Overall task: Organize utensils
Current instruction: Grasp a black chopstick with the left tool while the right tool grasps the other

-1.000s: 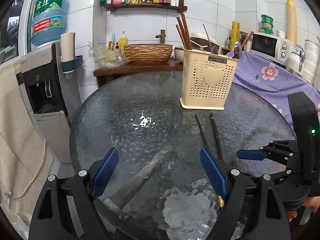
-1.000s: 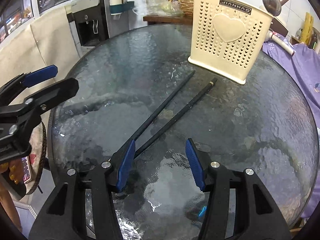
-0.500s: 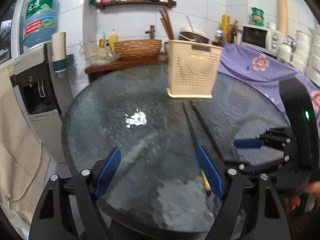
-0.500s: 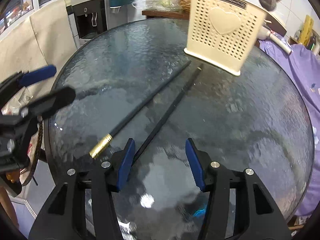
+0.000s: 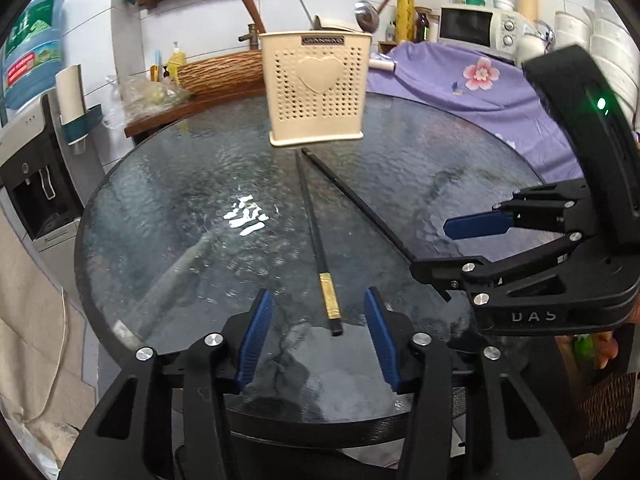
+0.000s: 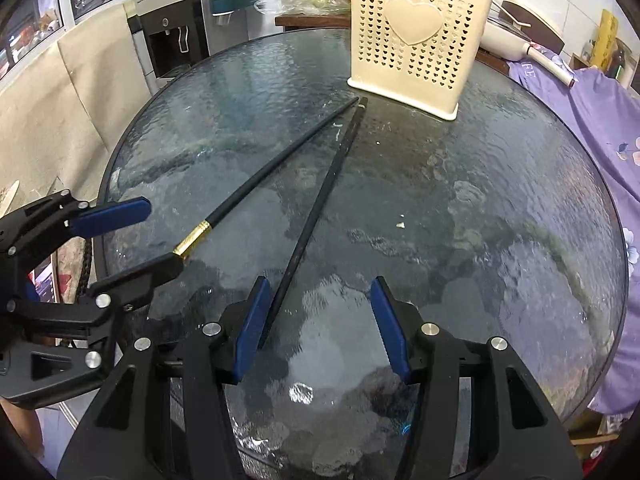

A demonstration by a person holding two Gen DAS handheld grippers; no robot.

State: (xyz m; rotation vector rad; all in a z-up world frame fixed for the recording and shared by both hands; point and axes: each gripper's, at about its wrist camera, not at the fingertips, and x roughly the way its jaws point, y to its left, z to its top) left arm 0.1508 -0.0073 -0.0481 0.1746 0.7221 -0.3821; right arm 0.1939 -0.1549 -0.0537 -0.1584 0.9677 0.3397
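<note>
Two black chopsticks lie on the round glass table (image 5: 160,208), tips near a cream perforated utensil holder (image 5: 318,88) at the far side. The gold-banded chopstick (image 5: 316,236) ends between my left gripper's open pads, gripper (image 5: 318,334). The second chopstick (image 6: 316,208) runs down beside the left pad of my open right gripper (image 6: 322,322). The holder (image 6: 412,36) and gold-banded chopstick (image 6: 272,172) show in the right wrist view too. The right gripper (image 5: 452,250) shows in the left wrist view, the left gripper (image 6: 160,238) in the right wrist view. Both are empty.
A water dispenser (image 5: 36,176) stands left of the table. A purple floral cloth (image 5: 460,80) covers a surface on the right, with a microwave (image 5: 476,26) behind. A wooden side table with a woven basket (image 5: 220,72) is behind the holder.
Both grippers have pulled back towards the near table edge. The gold-banded chopstick end now lies between the left pads; the other chopstick sits by the right gripper's left pad.
</note>
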